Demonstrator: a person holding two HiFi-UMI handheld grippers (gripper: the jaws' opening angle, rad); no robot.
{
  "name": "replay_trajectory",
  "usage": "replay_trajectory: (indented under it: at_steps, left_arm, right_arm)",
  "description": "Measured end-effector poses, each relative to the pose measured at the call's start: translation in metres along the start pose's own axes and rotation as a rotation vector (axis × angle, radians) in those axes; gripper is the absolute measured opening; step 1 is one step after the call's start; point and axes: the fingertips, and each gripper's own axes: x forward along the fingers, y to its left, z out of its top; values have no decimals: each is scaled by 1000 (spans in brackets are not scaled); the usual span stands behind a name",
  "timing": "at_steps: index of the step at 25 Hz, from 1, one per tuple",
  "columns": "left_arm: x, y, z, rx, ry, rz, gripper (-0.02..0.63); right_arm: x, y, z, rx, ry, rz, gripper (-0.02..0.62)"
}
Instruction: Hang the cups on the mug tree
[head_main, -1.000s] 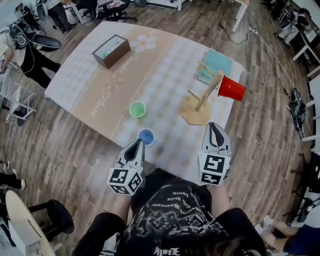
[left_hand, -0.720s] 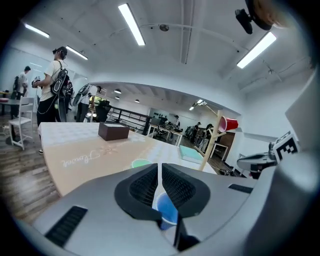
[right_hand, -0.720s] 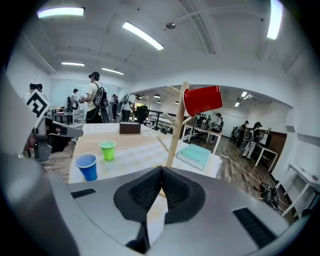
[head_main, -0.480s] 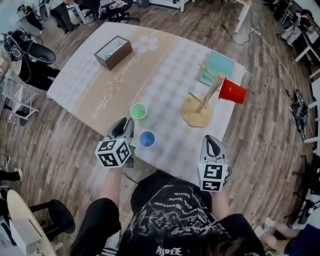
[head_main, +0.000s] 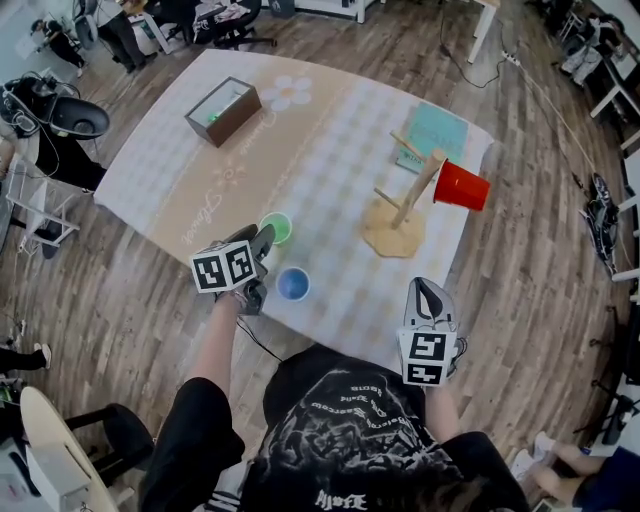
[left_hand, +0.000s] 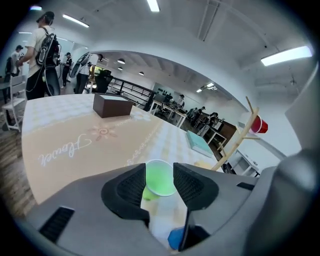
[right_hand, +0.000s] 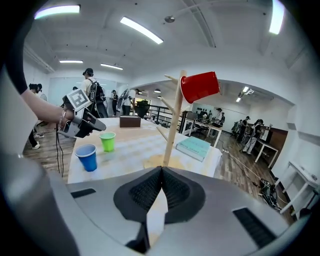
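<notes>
A wooden mug tree (head_main: 405, 205) stands on the table's right side, and a red cup (head_main: 461, 186) hangs on its right peg. A green cup (head_main: 276, 227) and a blue cup (head_main: 293, 284) stand upright near the front edge. My left gripper (head_main: 263, 238) is just left of the green cup, its jaws opening. In the left gripper view the green cup (left_hand: 159, 177) shows through the gap, a little ahead of the untouched pads, with the blue cup (left_hand: 176, 238) below. My right gripper (head_main: 430, 291) hangs off the front edge, shut and empty (right_hand: 161, 172), facing the tree (right_hand: 172, 130).
A brown open box (head_main: 222, 105) sits at the far left of the table and a teal book (head_main: 433, 132) lies behind the tree. The cloth-covered table (head_main: 300, 150) ends close in front of me. People and chairs stand around the room's edges.
My left gripper has moved forward and left from the front edge, up beside the green cup, and its jaws have opened. The right gripper has drawn back slightly and stays shut.
</notes>
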Motion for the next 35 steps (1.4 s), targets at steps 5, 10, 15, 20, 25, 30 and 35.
replay_trajectory:
  at_steps: [5, 10, 15, 20, 25, 30, 35]
  left_arm:
    - [13, 8, -1, -127, 1, -20, 173]
    - [13, 11, 1, -122, 23, -11, 138]
    - [13, 13, -2, -113, 49, 21, 74]
    - [15, 20, -7, -110, 69, 78, 107]
    - [20, 20, -15, -129, 105, 85, 117]
    - [19, 25, -13, -139, 100, 110, 38]
    - [16, 25, -13, -168, 96, 101, 35]
  right_arm:
    - [4, -3, -7, 14, 16, -6, 9]
    - [6, -5, -14, 67, 38, -9, 9]
    - [7, -6, -15, 72, 41, -6, 9]
    - [7, -8, -18, 74, 42, -4, 9]
    - [7, -9, -19, 72, 46, -4, 9]
    - [10, -12, -17, 72, 39, -6, 9]
    - [7, -10, -19, 69, 48, -4, 9]
